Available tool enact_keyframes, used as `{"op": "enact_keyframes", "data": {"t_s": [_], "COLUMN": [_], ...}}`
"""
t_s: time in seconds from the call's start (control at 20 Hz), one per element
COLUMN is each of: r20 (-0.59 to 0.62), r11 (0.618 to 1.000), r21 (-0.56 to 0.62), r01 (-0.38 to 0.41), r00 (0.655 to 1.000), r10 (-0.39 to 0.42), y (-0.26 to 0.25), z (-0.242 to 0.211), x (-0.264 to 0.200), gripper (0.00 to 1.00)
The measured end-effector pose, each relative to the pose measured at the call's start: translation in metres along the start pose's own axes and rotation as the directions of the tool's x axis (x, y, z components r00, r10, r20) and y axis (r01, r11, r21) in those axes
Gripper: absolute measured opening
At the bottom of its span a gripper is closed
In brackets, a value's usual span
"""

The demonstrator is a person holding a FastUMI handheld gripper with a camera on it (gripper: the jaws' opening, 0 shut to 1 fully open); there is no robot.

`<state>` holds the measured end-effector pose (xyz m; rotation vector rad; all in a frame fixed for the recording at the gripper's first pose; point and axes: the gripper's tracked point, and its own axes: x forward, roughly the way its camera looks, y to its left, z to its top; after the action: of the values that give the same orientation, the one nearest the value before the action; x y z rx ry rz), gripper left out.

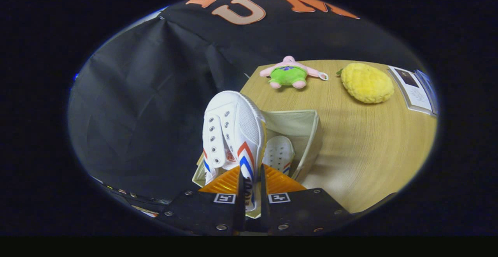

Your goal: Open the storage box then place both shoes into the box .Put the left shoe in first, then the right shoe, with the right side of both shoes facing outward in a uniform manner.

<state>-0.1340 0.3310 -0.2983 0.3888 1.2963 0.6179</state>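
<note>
**Second shoe held over the box**

My tongs [252,194] pinch the heel of a white shoe [232,132], both fingers pressing it. Just beyond, the open storage box [307,126] on the worktop [362,148] contains the other shoe [279,154].

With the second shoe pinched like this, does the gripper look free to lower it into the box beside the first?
Probably yes. The gripper is shut on the white shoe, held above the open storage box. The other shoe lies to one side inside, leaving apparent room.
</note>
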Motion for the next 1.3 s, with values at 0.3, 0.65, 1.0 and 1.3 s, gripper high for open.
{"op": "enact_keyframes", "data": {"t_s": [0.3, 0.65, 1.0, 1.3], "r20": [-0.113, -0.04, 0.097, 0.286], "r11": [0.995, 0.999, 0.998, 0.994], "r21": [-0.055, -0.025, 0.038, 0.048], "r01": [0.088, 0.048, 0.041, 0.094], "r00": [0.989, 0.998, 0.994, 0.953], "r10": [-0.094, -0.049, -0.044, -0.104], "y": [-0.003, 0.007, -0.016, -0.058], "z": [-0.026, -0.01, 0.022, 0.061], "x": [0.001, -0.002, -0.039, -0.1], "gripper": [0.36, 0.75, 0.89, 0.93]}}
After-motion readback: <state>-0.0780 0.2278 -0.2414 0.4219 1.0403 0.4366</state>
